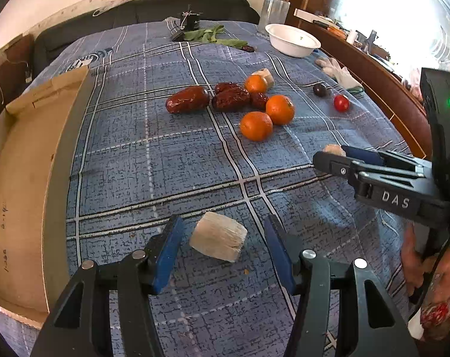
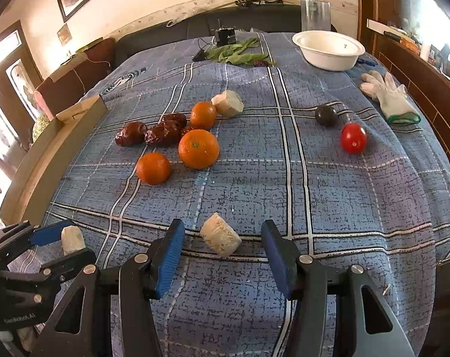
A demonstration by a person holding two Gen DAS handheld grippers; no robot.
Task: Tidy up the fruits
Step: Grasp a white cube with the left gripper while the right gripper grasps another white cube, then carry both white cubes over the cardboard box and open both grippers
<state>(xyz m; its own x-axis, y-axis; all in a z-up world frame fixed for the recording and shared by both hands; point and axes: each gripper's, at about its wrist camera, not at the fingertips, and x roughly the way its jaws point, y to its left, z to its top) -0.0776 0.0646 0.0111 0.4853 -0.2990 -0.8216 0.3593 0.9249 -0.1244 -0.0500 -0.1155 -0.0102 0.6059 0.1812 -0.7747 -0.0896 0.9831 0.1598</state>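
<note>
While you look along your left gripper (image 1: 223, 245), its blue pads (image 1: 168, 250) stand wide apart with a pale peeled chunk (image 1: 218, 240) lying on the blue plaid cloth (image 1: 135, 163) between them, and neither pad touches it. To the left sits the cardboard box (image 1: 19, 184), its near wall just beside the left finger. Farther out on the cloth you have three oranges (image 1: 256, 125) clustered beside the dark red dates (image 1: 230, 98), another pale chunk (image 1: 266, 76) touching the far orange, and a red cherry tomato (image 1: 341, 103) and a dark round fruit (image 1: 319, 89) off to the right. The white bowl (image 1: 294, 40) stands at the far edge. Your right gripper (image 1: 329, 153) comes in from the right with a second pale piece (image 1: 333, 150) showing at its tips; from this side you cannot tell whether it pinches it. In the right wrist view, that gripper (image 2: 222, 245) is spread wide around the pale piece (image 2: 221, 239), which rests on the cloth (image 2: 343, 193) clear of both pads (image 2: 169, 255). At the lower left your left gripper (image 2: 67, 242) shows its fingers either side of its own chunk (image 2: 72, 240). The oranges (image 2: 198, 148), dates (image 2: 162, 132), tomato (image 2: 353, 138) and bowl (image 2: 328, 50) lie beyond, with a white glove (image 2: 388, 96) near the right edge.
</note>
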